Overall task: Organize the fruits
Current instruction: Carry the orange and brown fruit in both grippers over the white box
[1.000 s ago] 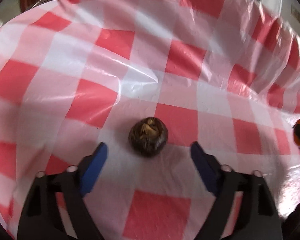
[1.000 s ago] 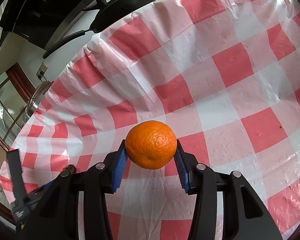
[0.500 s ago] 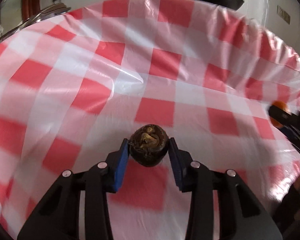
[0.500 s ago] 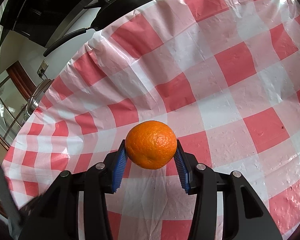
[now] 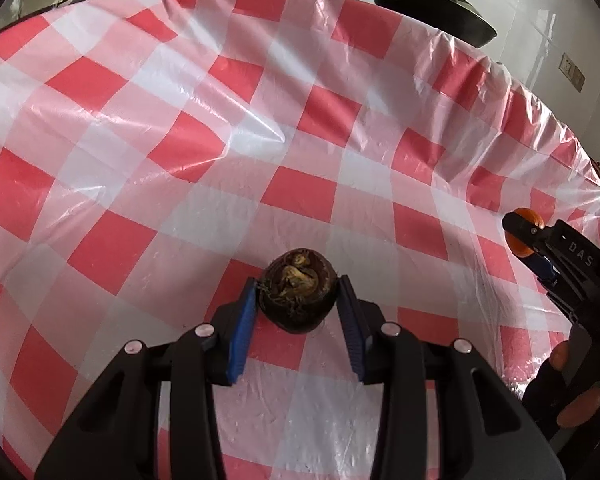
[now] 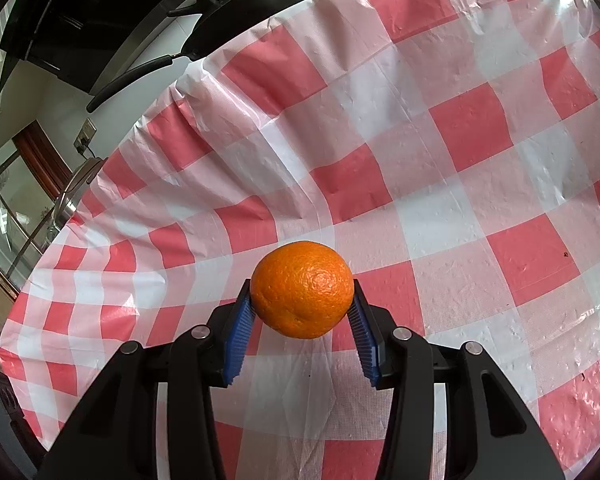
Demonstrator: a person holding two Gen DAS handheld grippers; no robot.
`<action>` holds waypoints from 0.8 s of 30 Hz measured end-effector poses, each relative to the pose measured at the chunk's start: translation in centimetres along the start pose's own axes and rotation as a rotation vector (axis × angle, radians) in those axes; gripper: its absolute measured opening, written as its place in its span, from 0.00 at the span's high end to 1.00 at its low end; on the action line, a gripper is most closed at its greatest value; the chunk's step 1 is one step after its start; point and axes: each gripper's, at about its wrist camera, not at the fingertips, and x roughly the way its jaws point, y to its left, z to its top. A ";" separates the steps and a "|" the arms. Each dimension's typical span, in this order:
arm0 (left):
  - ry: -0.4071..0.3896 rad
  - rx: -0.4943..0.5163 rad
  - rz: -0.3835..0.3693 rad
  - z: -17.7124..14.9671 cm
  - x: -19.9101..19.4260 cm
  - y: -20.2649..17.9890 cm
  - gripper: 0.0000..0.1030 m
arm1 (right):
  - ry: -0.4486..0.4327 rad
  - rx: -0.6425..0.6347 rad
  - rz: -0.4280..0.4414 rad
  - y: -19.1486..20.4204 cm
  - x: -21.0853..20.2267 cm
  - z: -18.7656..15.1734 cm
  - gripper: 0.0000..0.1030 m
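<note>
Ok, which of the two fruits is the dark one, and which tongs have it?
The dark brown round fruit, with a dried tan crown, sits clamped in the left tongs. The other fruit is the bright orange, held by the right tongs.

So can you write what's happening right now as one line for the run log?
left gripper: shut on dark brown fruit | right gripper: shut on orange | both above checked tablecloth
</note>
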 end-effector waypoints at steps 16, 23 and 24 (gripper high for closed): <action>-0.098 0.014 0.096 -0.6 -3.2 -0.3 0.61 | 0.022 0.002 -0.017 -0.1 0.3 0.2 0.56; -0.132 0.023 0.179 -5.5 -9.7 0.6 0.61 | 0.076 -0.039 0.013 0.5 0.9 0.0 0.56; -0.133 0.032 0.193 -6.4 -10.5 0.9 0.61 | 0.088 -0.056 0.018 0.8 0.9 -0.2 0.56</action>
